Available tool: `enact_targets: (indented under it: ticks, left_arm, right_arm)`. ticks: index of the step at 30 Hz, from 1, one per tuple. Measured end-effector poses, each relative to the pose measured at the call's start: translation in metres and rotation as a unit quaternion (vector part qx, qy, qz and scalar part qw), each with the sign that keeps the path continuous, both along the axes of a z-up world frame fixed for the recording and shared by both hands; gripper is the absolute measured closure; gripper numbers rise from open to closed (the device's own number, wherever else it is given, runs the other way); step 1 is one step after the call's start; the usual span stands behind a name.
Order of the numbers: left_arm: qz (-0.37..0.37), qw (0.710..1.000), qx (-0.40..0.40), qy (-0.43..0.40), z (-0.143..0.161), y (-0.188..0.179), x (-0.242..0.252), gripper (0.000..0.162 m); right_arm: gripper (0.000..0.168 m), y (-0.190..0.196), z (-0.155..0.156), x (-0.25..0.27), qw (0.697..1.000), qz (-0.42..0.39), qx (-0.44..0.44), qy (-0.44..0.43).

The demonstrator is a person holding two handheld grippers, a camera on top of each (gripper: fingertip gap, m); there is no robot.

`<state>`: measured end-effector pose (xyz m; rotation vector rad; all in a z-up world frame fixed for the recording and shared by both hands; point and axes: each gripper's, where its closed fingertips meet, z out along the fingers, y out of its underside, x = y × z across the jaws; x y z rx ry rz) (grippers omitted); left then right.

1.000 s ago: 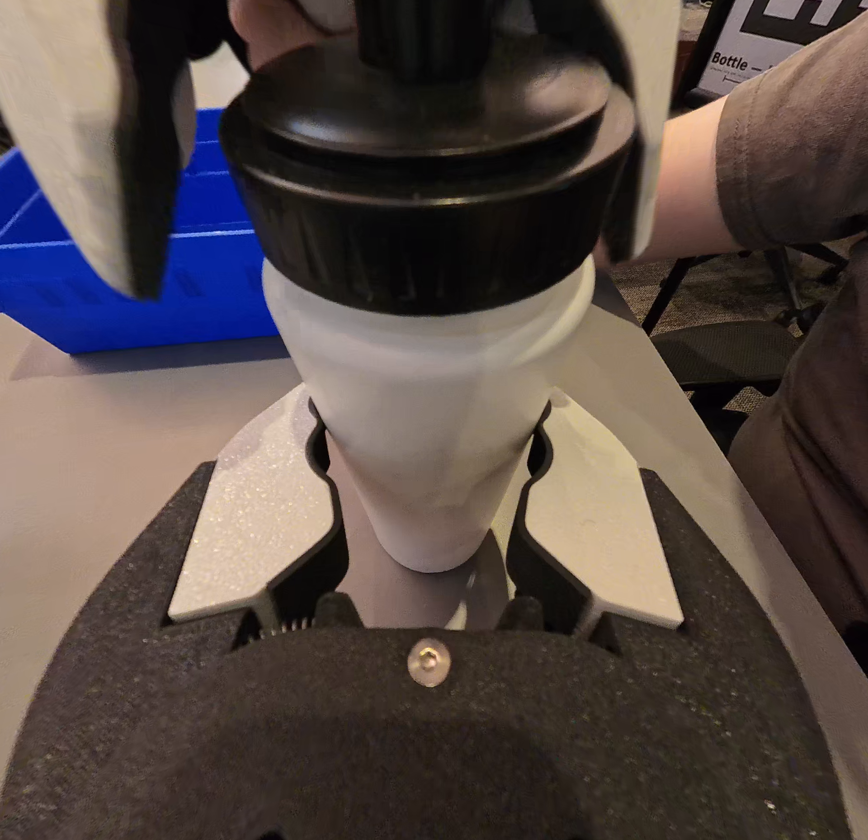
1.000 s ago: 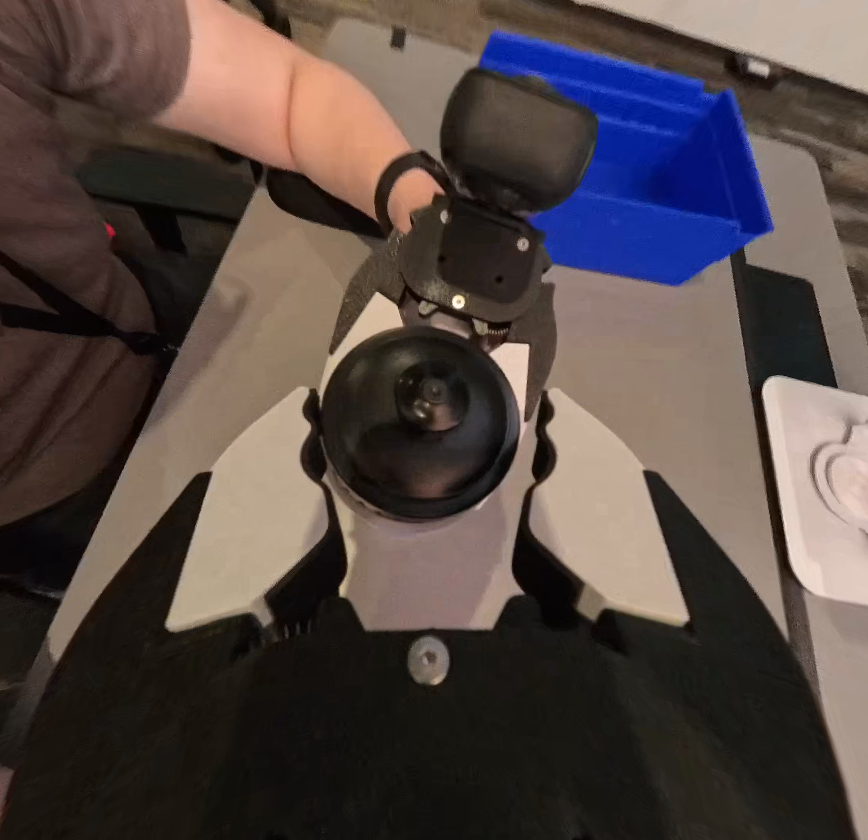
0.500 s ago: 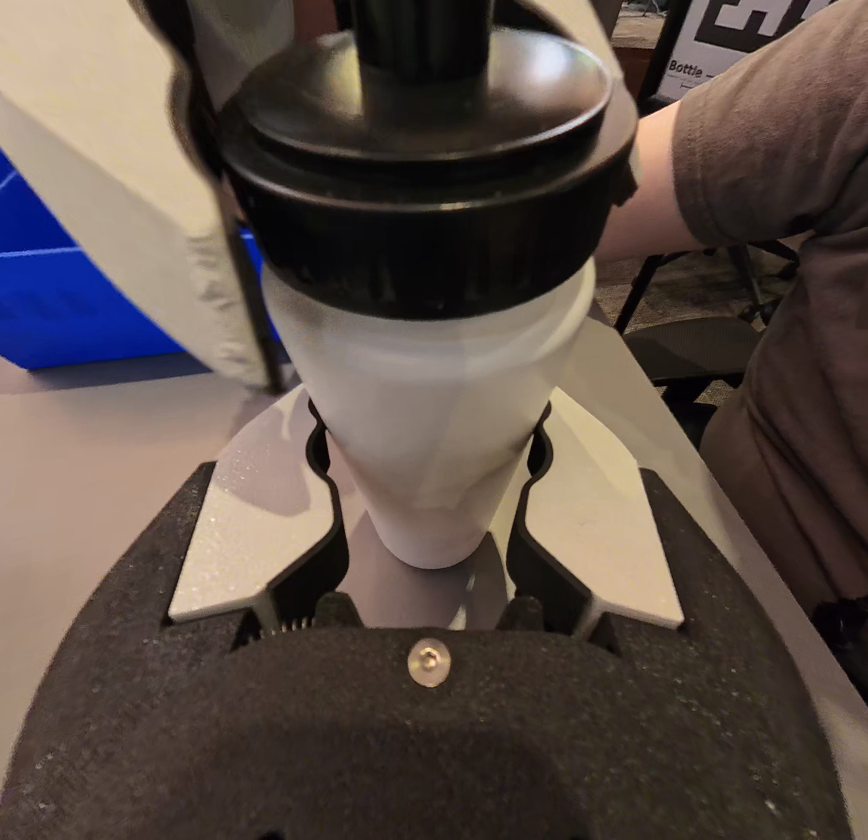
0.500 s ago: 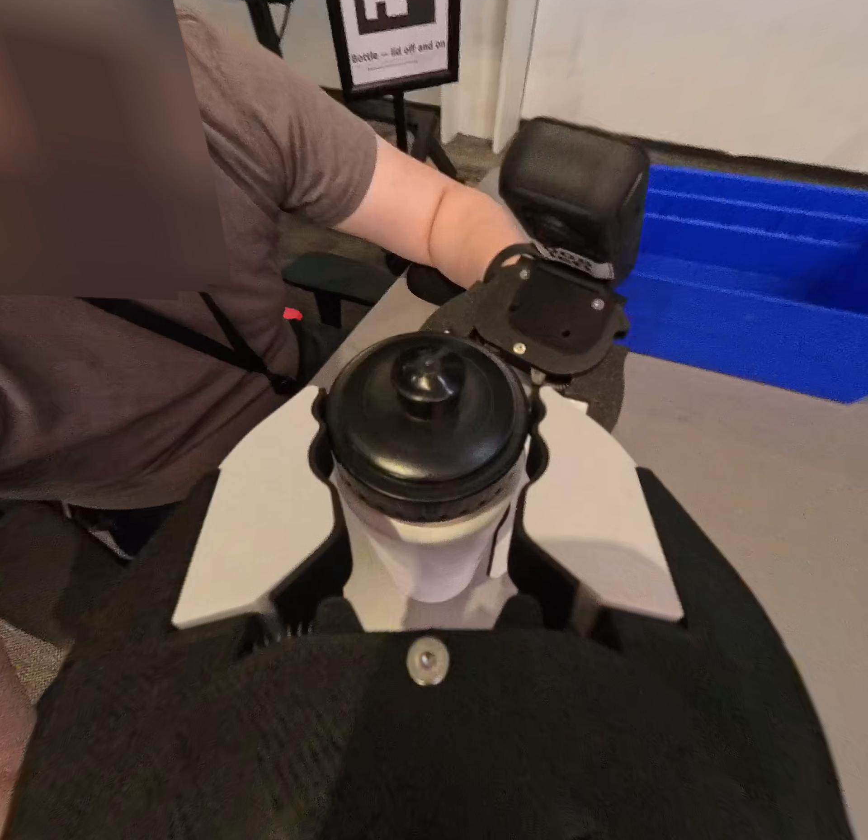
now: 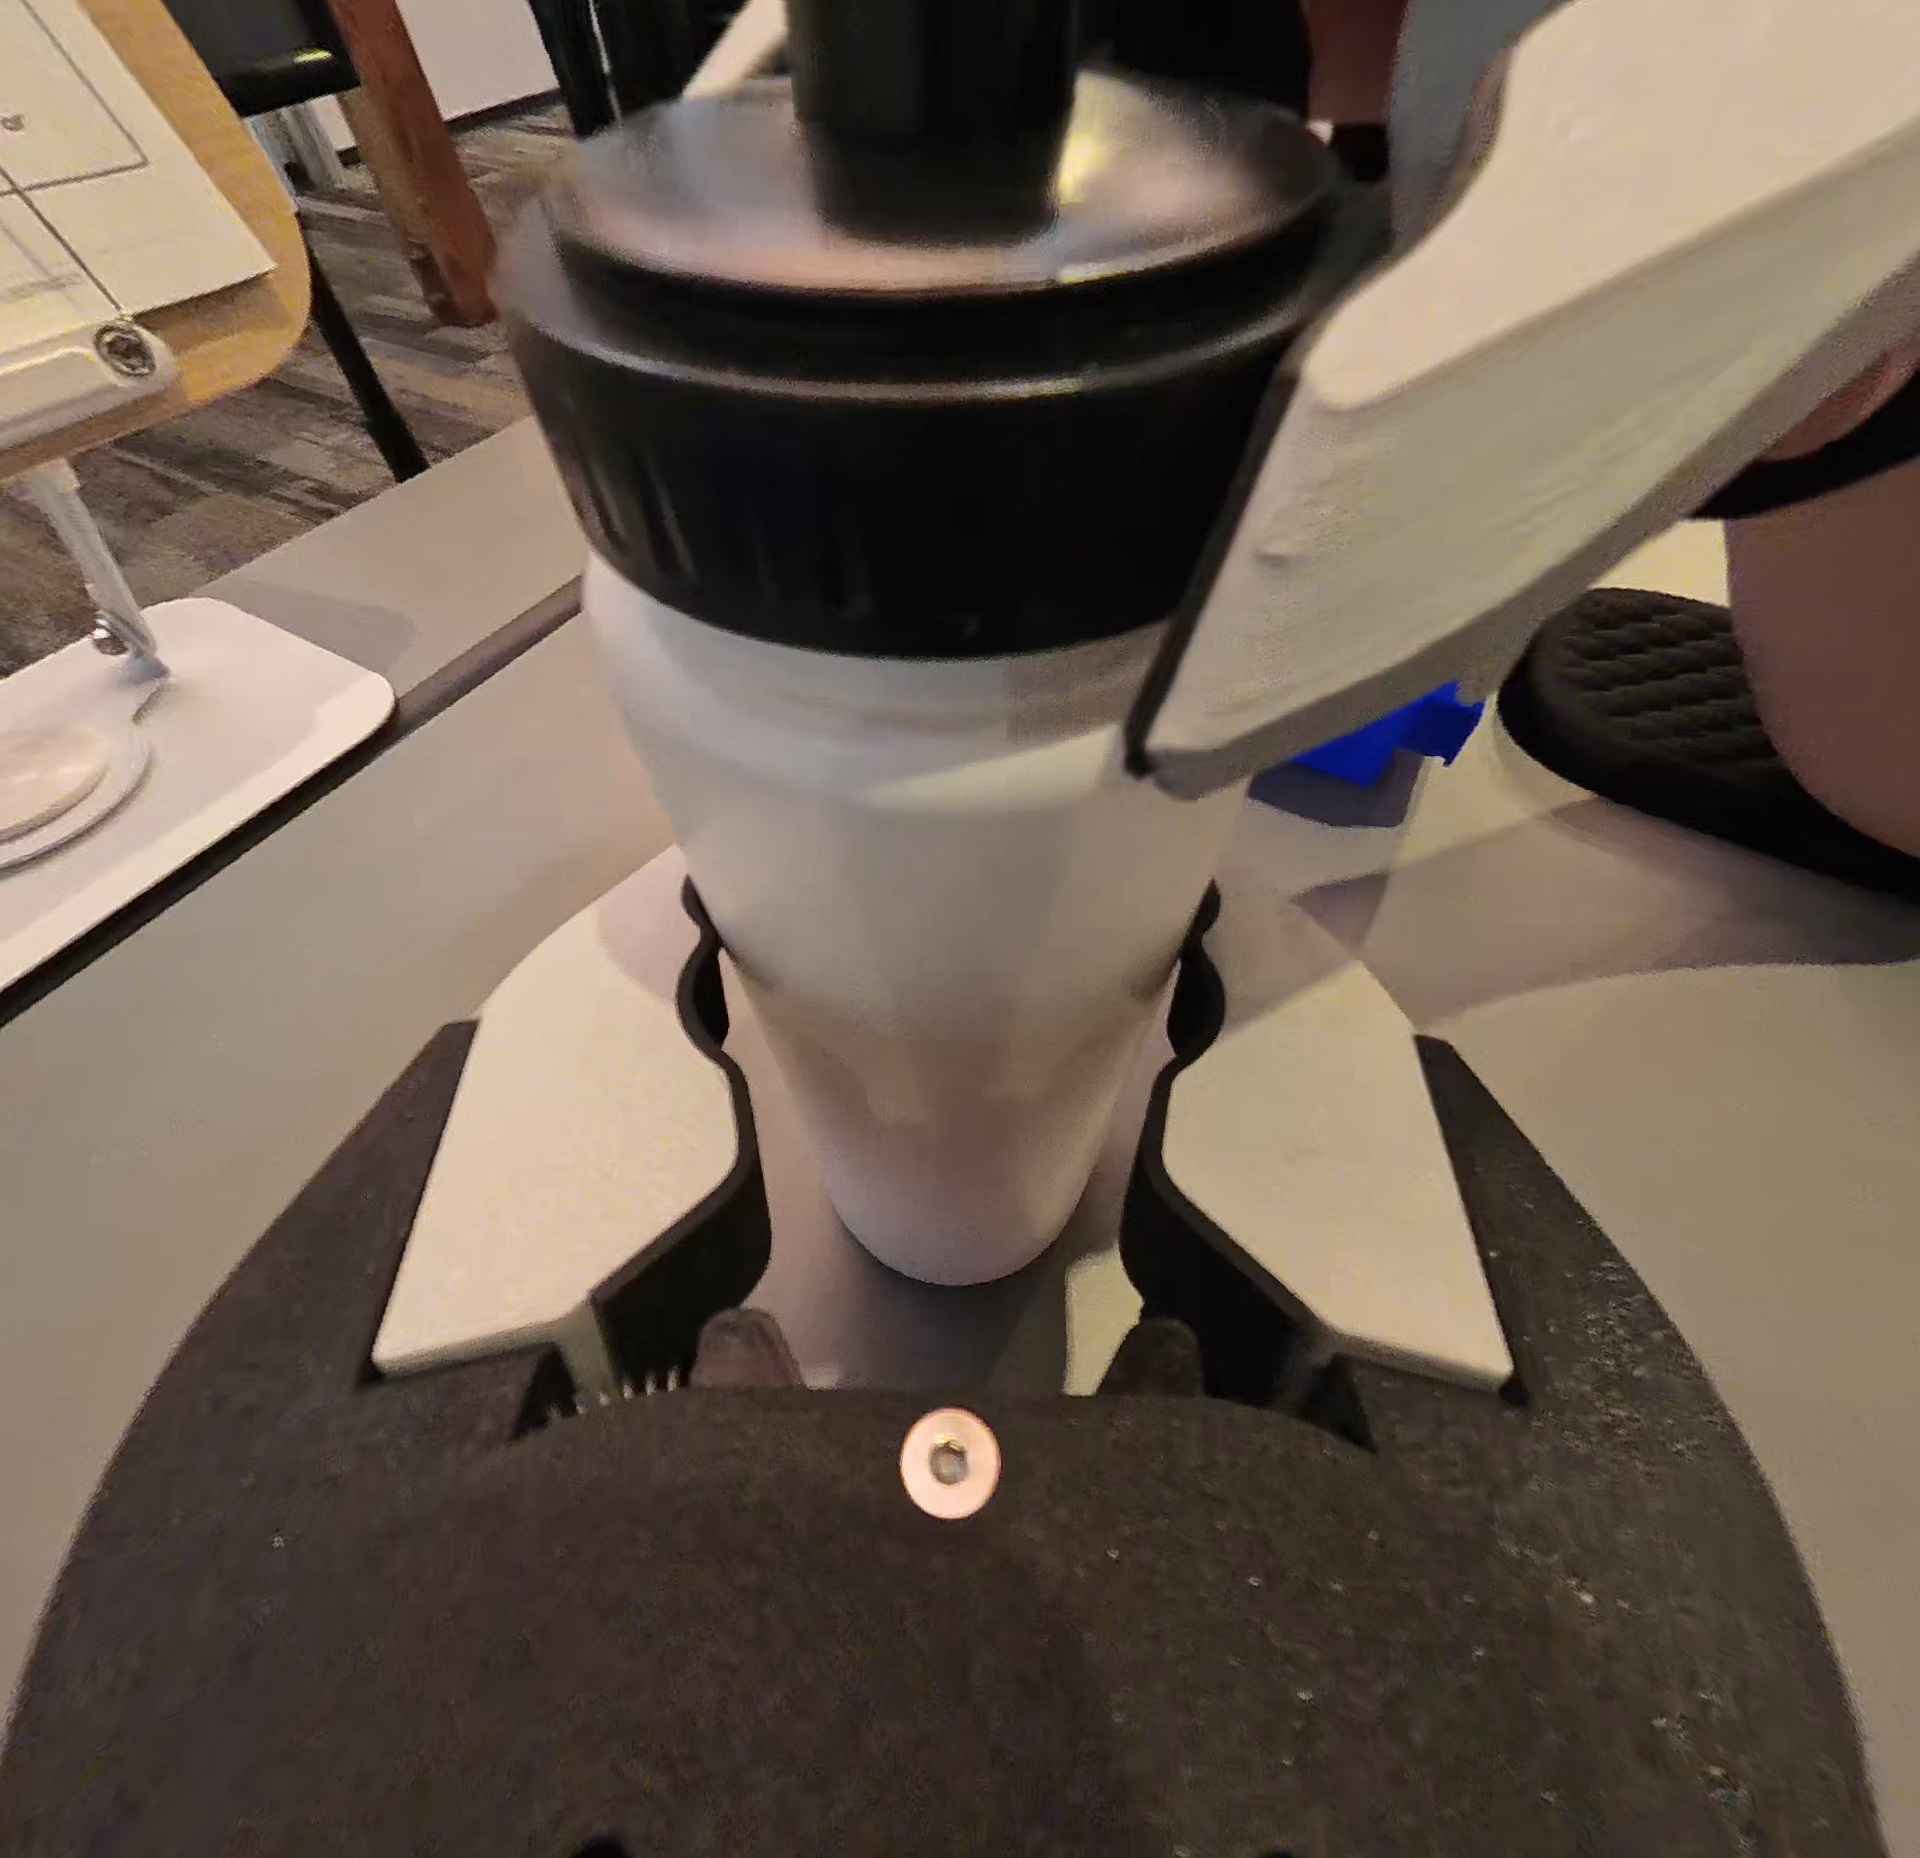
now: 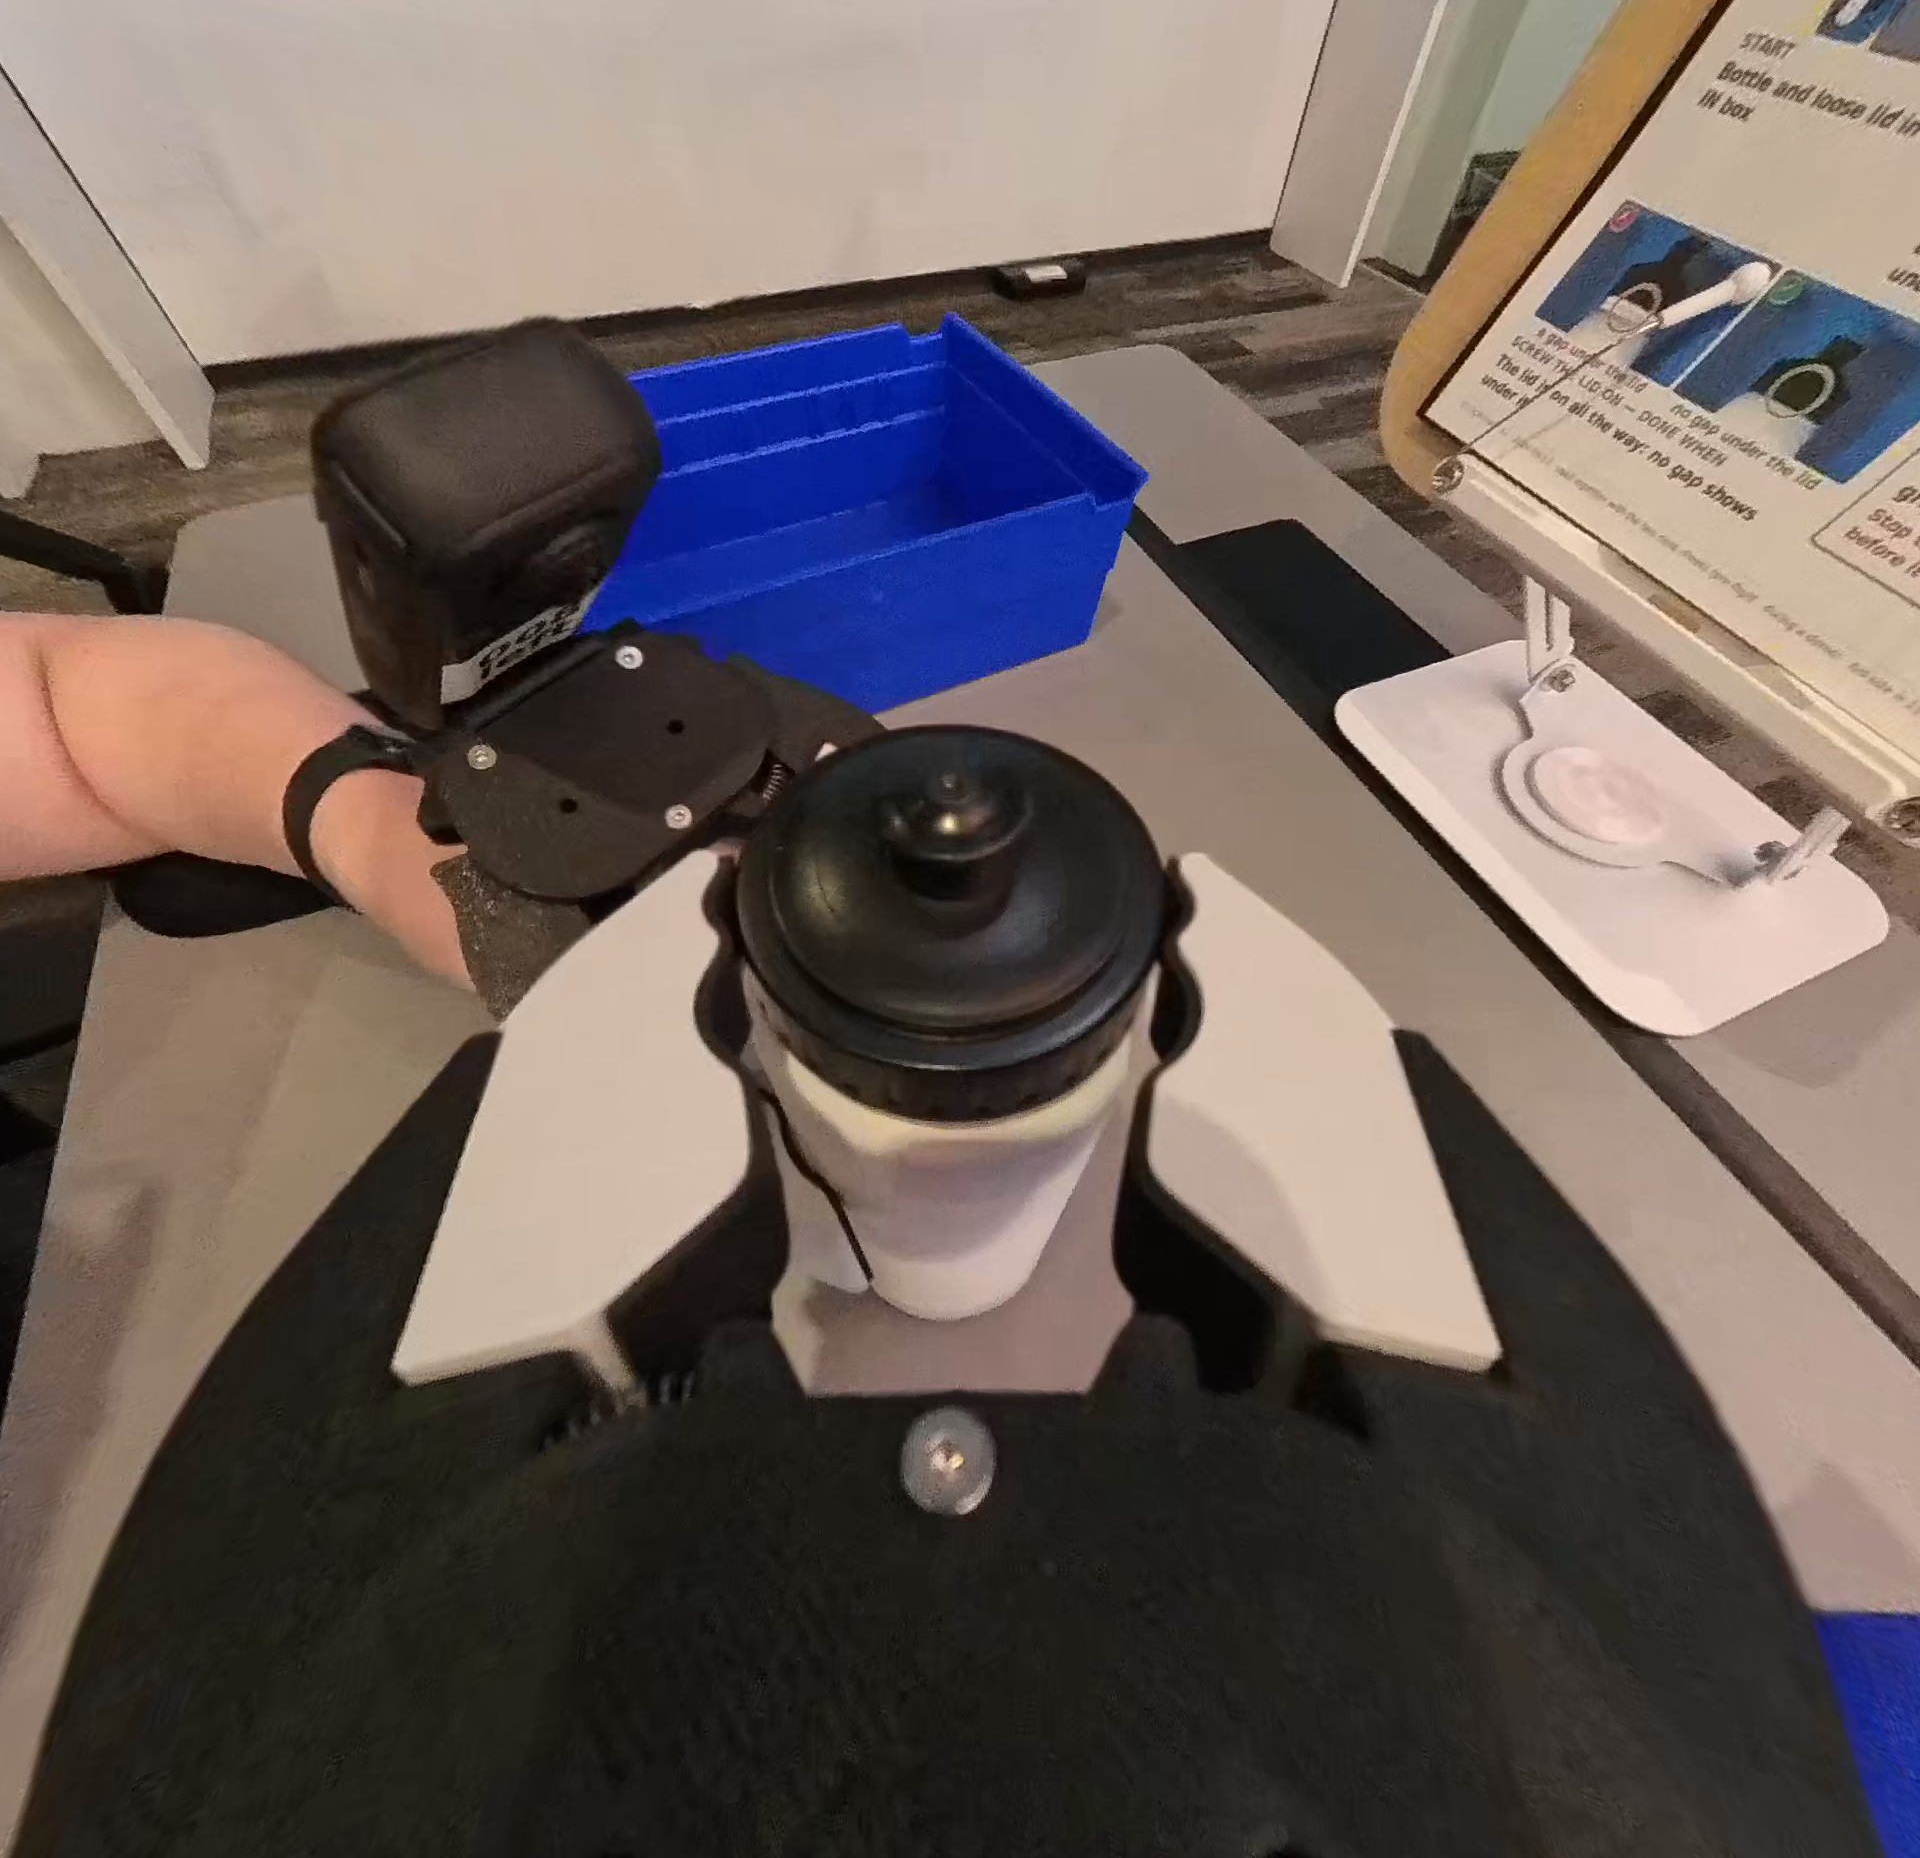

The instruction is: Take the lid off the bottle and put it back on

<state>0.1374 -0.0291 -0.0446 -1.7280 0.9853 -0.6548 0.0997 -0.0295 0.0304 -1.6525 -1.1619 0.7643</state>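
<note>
Gripping one bottle (image 5: 956, 977), left tool (image 5: 951, 977) holds its body, right tool (image 6: 945, 987) its one lid (image 6: 945, 925).

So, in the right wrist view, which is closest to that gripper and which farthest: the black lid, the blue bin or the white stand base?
From the right gripper:
1. Black lid, between its fingers, on the white bottle.
2. White stand base, off to the right on the table.
3. Blue bin, farthest, behind and slightly left.
</note>
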Motion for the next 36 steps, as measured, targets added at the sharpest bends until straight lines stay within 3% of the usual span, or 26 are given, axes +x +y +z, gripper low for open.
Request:
enact_targets:
  ticks: [3, 7, 11, 15, 17, 19, 24, 28, 31, 33, 36]
  left_arm:
    - [-0.021, 1.000, 0.001, 0.003, 0.000, -0.003, 0.001, 0.077]
    - [-0.142, 0.990, -0.007, 0.016, -0.001, -0.028, 0.011, 0.078]
    - [-0.324, 0.946, -0.011, 0.011, -0.002, -0.085, 0.020, 0.078]
    - [-0.411, 0.911, -0.016, 0.009, -0.002, -0.119, 0.019, 0.077]
    - [-0.414, 0.910, -0.011, 0.012, -0.003, -0.121, 0.019, 0.077]
    - [-0.393, 0.919, -0.016, 0.018, -0.002, -0.114, 0.020, 0.077]
    - [-0.209, 0.978, -0.012, 0.019, -0.002, -0.048, 0.018, 0.078]
    - [-0.107, 0.994, -0.016, -0.006, -0.001, -0.022, 0.014, 0.077]
    - [-0.120, 0.993, -0.013, 0.014, -0.002, -0.028, 0.015, 0.077]
    - [-0.189, 0.982, -0.013, 0.021, -0.003, -0.046, 0.019, 0.078]
    - [-0.314, 0.949, -0.015, 0.017, -0.003, -0.090, 0.028, 0.078]
  right_arm:
    - [0.090, -0.005, -0.001, 0.000, 0.999, 0.026, 0.015, -0.020]
    - [0.090, -0.033, -0.001, 0.008, 0.986, 0.165, 0.000, -0.025]
    - [0.091, -0.093, 0.002, 0.019, 0.927, 0.373, 0.014, 0.026]
    - [0.090, -0.126, 0.003, 0.020, 0.888, 0.458, 0.001, 0.049]
    - [0.090, -0.127, 0.003, 0.020, 0.888, 0.457, -0.002, 0.047]
    - [0.089, -0.115, 0.004, 0.016, 0.908, 0.417, -0.006, 0.036]
    - [0.074, -0.054, 0.010, 0.001, 0.977, 0.211, 0.040, 0.014]
    - [0.082, -0.020, 0.007, -0.001, 0.994, 0.099, 0.041, 0.003]
    - [0.085, -0.032, 0.006, 0.000, 0.989, 0.143, 0.035, 0.000]
    - [0.085, -0.056, 0.006, 0.004, 0.975, 0.222, 0.033, -0.008]
    - [0.085, -0.105, 0.009, 0.015, 0.926, 0.376, 0.011, 0.023]
